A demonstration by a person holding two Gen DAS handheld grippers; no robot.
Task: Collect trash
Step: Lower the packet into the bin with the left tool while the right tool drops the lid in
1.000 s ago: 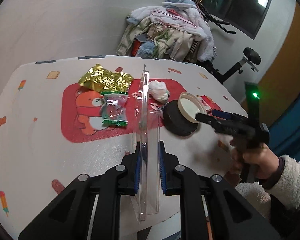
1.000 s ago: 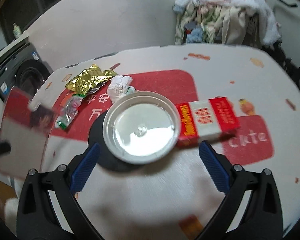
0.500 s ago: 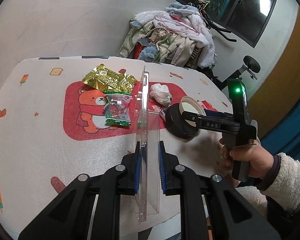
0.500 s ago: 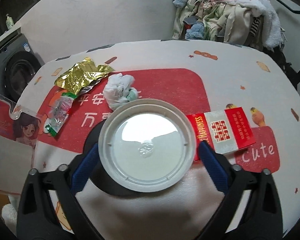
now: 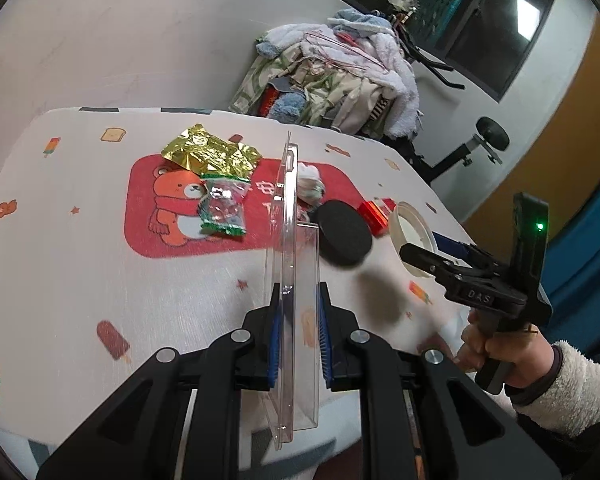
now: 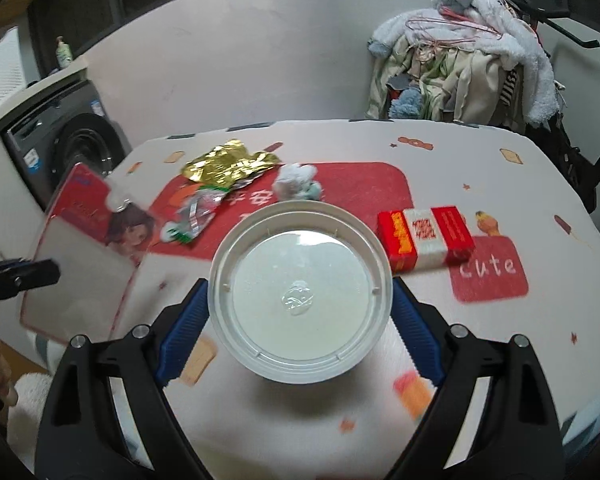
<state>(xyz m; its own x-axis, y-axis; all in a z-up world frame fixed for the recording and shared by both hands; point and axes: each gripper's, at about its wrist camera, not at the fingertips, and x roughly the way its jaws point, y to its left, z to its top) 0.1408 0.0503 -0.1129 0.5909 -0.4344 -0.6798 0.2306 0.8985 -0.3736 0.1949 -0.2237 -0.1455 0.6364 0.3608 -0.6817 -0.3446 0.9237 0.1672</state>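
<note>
My left gripper (image 5: 299, 288) is shut on a clear plastic blister package (image 5: 292, 220), held upright and edge-on; its printed card (image 6: 88, 264) shows in the right wrist view. My right gripper (image 6: 298, 284) has both blue pads against a round white lid (image 6: 300, 296), held above the table. In the left wrist view the lid (image 5: 412, 224) hangs to the right of a black disc (image 5: 342, 232). On the red mat lie a gold foil wrapper (image 5: 210, 152), a green-edged candy wrapper (image 5: 222, 208), a crumpled tissue (image 5: 308, 180) and a red-and-white box (image 6: 424, 236).
The white patterned table (image 5: 80, 280) has its near edge below both grippers. A heap of clothes (image 5: 340, 80) stands behind it, with exercise gear (image 5: 480, 140) to the right. A washing machine (image 6: 60, 148) sits at the far left. A person's hand and fleece sleeve (image 5: 560, 384) hold the right gripper.
The right gripper closed on the white lid, lifted it off the black disc and drew it back toward the near right edge. The left gripper with the package shifted a little.
</note>
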